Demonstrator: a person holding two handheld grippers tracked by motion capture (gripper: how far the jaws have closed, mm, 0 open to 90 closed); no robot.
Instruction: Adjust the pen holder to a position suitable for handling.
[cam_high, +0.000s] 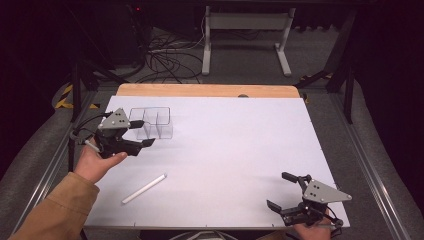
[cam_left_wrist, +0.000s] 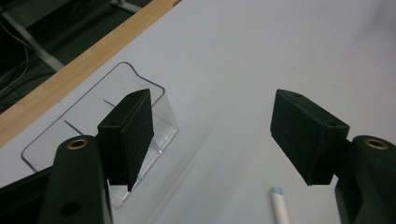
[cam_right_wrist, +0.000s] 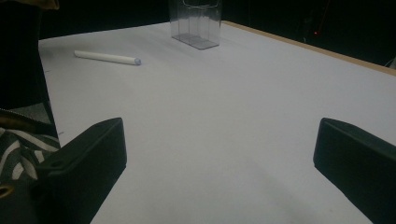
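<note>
The clear plastic organizer is standing upright on the white table, toward the table's far left corner, with thin dividers splitting it into compartments that are lying empty as far as the high view shows. This box is serving as the landmark for everything else.

Just beside the organizer, on its near left side, the left gripper is hovering in the person's left hand, its jaws standing moderately wide with nothing between them; the left gripper view is showing both pads bare, one of them passing in front of the organizer's wall without clearly touching it.

Nearer to the person than the organizer, and well apart from it, a white marker is lying flat on the table at a slant; its tip is peeking into the left gripper view.

Far from the organizer, at the table's near right corner, the right gripper is resting low with its jaws spread wide and empty. Its own view is looking across the table toward the marker and the organizer.
</note>
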